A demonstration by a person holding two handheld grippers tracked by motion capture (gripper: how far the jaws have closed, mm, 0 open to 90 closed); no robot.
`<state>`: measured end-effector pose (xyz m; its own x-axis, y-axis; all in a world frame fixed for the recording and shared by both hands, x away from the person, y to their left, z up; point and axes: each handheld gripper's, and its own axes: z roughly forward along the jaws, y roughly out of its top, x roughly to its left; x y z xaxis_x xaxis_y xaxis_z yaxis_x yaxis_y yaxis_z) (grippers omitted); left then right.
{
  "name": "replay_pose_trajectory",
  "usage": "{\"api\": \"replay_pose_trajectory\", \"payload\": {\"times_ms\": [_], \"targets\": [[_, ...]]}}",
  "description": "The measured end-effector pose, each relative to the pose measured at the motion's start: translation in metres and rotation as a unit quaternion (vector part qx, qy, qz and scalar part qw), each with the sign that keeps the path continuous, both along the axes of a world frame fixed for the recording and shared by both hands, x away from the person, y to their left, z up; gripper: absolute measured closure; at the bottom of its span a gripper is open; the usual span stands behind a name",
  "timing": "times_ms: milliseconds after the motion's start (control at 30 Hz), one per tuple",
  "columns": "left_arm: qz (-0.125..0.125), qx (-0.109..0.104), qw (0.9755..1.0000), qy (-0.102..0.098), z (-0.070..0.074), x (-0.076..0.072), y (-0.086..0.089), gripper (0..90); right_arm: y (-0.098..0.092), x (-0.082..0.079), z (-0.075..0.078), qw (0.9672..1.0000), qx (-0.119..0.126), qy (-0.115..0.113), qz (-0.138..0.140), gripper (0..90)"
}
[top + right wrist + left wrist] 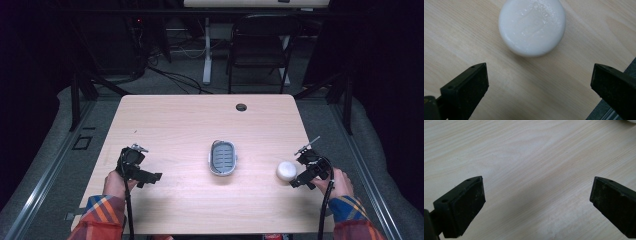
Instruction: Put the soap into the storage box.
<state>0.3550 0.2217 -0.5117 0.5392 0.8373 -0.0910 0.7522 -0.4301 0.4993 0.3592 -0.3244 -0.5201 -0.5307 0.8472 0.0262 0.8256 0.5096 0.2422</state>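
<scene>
right tool (pixel 539 90) wide, empty, just short of white round soap (pixel 532 26); left tool (pixel 536 207) wide over bare counter (pixel 529 157); grey tray (pixel 222 158) central.

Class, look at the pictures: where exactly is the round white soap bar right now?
The soap bar lies on the table near its right edge in the high view, right of the grey dish and just ahead of the open right gripper.

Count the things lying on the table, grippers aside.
2. A grey dish sits at the table's middle, and a round white soap lies toward the right edge, just ahead of the open right gripper. Nothing looks hidden.
</scene>
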Motion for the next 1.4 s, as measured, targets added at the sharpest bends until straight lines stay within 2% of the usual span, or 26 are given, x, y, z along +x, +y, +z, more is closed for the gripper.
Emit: {"api": "replay_pose_trajectory", "payload": {"times_ms": [133,167,300,467,500,533,567,633,667,800,867,900,967,1033,1067,1100,1133,1167,1233,1267,1333,1367,1400], "targets": [[-0.002,0.000,1.0000,0.001,0.000,0.000,0.000,0.0,-0.001,0.001,0.001,1.0000,-0.001,0.004,0.005,0.1],[-0.002,-0.002,1.0000,0.002,0.000,0.000,0.000,0.0,-0.002,0.002,0.004,0.9999,-0.008,0.007,0.008,0.0],[-0.002,-0.002,1.0000,0.001,0.000,0.000,0.000,0.0,-0.001,0.002,0.005,1.0000,-0.007,0.001,0.002,0.0],[-0.004,-0.002,1.0000,0.003,-0.001,0.000,0.000,0.0,0.003,0.003,0.008,0.9999,-0.014,0.001,0.009,0.0],[-0.002,-0.003,1.0000,0.003,-0.001,0.000,0.000,0.0,0.005,0.002,0.006,1.0000,-0.003,-0.007,0.000,0.0],[-0.003,-0.002,1.0000,0.003,-0.001,0.000,0.001,0.0,0.005,0.004,0.009,0.9999,-0.004,0.004,0.008,0.0],[-0.002,-0.002,1.0000,0.003,0.000,0.000,0.001,0.0,0.006,0.004,0.008,0.9999,0.010,-0.006,-0.002,0.0],[-0.003,-0.001,1.0000,0.004,-0.001,0.000,0.001,0.0,0.008,0.006,0.011,0.9998,0.019,-0.010,0.001,0.0],[-0.004,0.000,1.0000,0.005,-0.001,0.001,0.000,0.0,0.009,0.008,0.013,0.9998,0.020,-0.006,0.003,0.0],[-0.006,0.001,1.0000,0.006,-0.001,0.001,-0.002,0.0,0.014,0.014,0.015,0.9999,0.008,-0.001,0.012,0.0],[-0.008,0.002,0.9999,0.008,-0.001,0.001,-0.002,0.0,0.022,0.020,0.010,0.9998,0.008,0.006,0.015,0.0],[-0.008,0.002,0.9999,0.009,-0.001,0.001,-0.002,0.0,0.025,0.023,0.010,0.9995,-0.001,0.016,0.026,0.0],[-0.009,0.003,0.9999,0.010,-0.002,0.002,-0.003,0.0,0.031,0.025,0.005,0.9998,0.007,0.010,0.017,0.0],[-0.010,0.003,0.9999,0.011,-0.002,0.002,-0.003,0.0,0.036,0.029,0.006,0.9993,-0.012,0.013,0.032,0.0],[-0.008,0.002,0.9999,0.011,-0.002,0.002,-0.003,0.0,0.039,0.030,0.003,0.9998,-0.001,0.004,0.021,0.0],[-0.008,0.002,0.9999,0.011,-0.002,0.002,-0.003,0.0,0.039,0.034,0.005,0.9990,-0.018,0.016,0.036,0.0],[-0.008,0.002,0.9999,0.011,-0.002,0.002,-0.003,0.0,0.039,0.034,0.005,0.9990,-0.018,0.016,0.036,0.0],[-0.009,0.003,0.9999,0.012,-0.003,0.003,-0.003,0.0,0.042,0.039,0.003,0.9988,-0.019,0.026,0.036,0.0],[-0.008,0.002,0.9999,0.012,-0.003,0.003,-0.003,0.0,0.044,0.040,0.001,0.9992,-0.015,0.023,0.030,0.0],[-0.010,0.002,0.9998,0.015,-0.003,0.003,-0.003,0.0,0.047,0.045,-0.001,0.9978,-0.030,0.043,0.040,0.0],[-0.011,0.002,0.9998,0.014,-0.003,0.003,-0.003,0.0,0.049,0.047,-0.003,0.9963,-0.044,0.055,0.050,0.0],[-0.010,0.001,0.9999,0.014,-0.003,0.003,-0.004,0.0,0.050,0.050,-0.001,0.9935,-0.063,0.069,0.066,0.0],[-0.010,0.001,0.9998,0.014,-0.003,0.003,-0.004,0.0,0.051,0.049,-0.004,0.9958,-0.048,0.058,0.052,0.0]]}}
